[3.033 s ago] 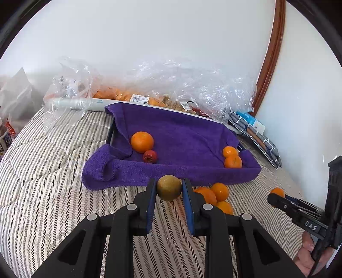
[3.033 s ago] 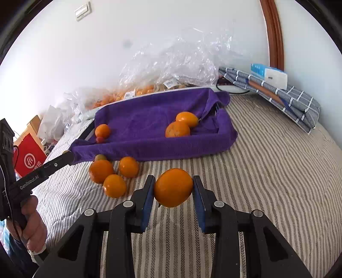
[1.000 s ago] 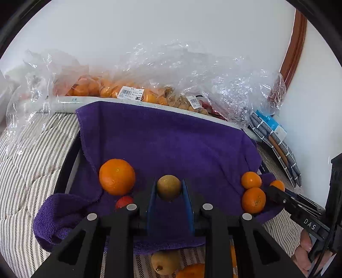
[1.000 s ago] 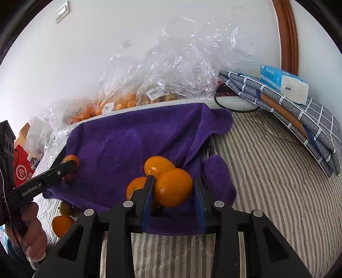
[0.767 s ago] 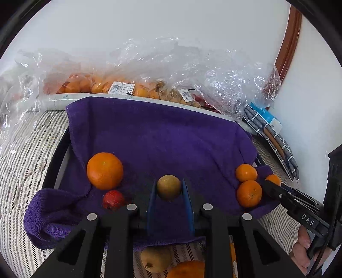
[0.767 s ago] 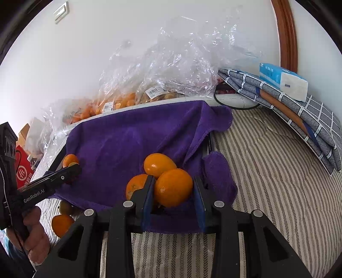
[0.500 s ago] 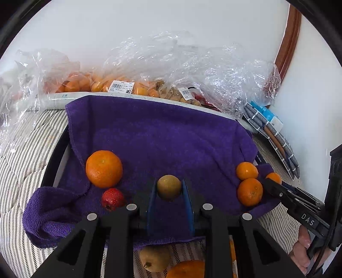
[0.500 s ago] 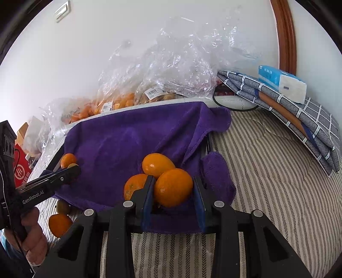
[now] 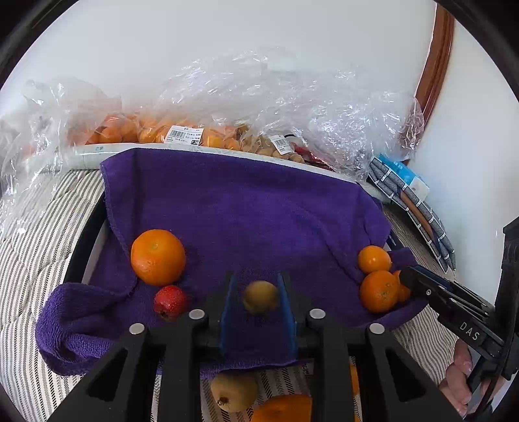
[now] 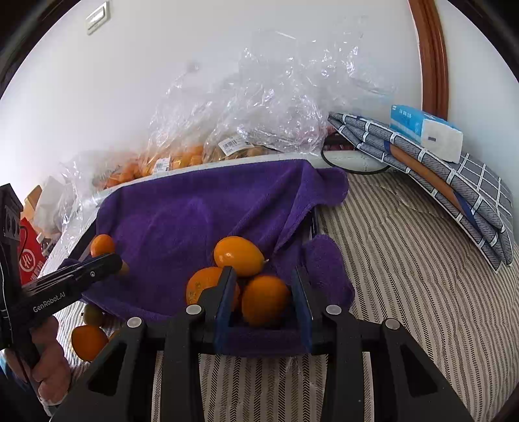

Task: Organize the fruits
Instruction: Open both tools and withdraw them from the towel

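Fingers of left gripper [image 9: 258, 303] part around yellow-brown fruit [image 9: 260, 297], gaps either side, over purple towel [image 9: 246, 207]. Right gripper [image 10: 263, 302] likewise loose around orange [image 10: 265, 300] beside two others.

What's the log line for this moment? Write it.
left gripper open, brown fruit between fingers, over towel | right gripper open, orange on towel | phase: release

White wall [image 10: 162, 81] ahead, brown wooden frame [image 10: 433, 55] at far right, light switch [image 10: 97, 14] up left, striped bedding [image 10: 405, 276] underneath, folded checked cloth [image 10: 454, 191] right, daylight bright
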Motion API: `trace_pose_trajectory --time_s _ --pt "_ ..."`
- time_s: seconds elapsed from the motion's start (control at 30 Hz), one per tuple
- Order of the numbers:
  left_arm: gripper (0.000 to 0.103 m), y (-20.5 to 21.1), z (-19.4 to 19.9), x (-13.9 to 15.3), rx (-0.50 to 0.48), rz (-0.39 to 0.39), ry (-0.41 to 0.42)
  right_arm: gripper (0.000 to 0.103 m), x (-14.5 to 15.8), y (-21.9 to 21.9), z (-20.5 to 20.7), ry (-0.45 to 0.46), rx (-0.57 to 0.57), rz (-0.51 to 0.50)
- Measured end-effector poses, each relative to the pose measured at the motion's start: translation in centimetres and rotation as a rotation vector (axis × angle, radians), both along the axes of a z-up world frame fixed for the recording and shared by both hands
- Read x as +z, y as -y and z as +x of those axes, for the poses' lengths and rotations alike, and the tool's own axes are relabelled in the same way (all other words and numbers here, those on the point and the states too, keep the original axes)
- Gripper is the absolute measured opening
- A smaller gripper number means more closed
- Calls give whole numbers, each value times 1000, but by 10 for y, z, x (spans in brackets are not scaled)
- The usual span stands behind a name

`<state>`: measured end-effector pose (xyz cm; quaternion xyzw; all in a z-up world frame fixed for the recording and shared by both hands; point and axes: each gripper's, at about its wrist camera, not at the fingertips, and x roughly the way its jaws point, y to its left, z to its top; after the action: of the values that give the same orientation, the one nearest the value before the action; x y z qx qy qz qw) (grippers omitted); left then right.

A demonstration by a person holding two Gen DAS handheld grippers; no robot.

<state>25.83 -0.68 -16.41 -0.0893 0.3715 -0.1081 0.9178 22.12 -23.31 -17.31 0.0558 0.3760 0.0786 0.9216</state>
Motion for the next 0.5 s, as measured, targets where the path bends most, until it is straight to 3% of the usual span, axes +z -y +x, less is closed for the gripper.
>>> trace_pose_trajectory --time_s 0.1,0.33,0.5 --pt "34 1 -3 3 -5 0 18 52 3 0 -3 26 -1 4" --pt "34 0 -14 9 -6 6 58 52 16 -3 -12 117 -19 -43" --pt "34 -5 -29 14 1 9 97 52 29 -7 -23 118 -49 -47"
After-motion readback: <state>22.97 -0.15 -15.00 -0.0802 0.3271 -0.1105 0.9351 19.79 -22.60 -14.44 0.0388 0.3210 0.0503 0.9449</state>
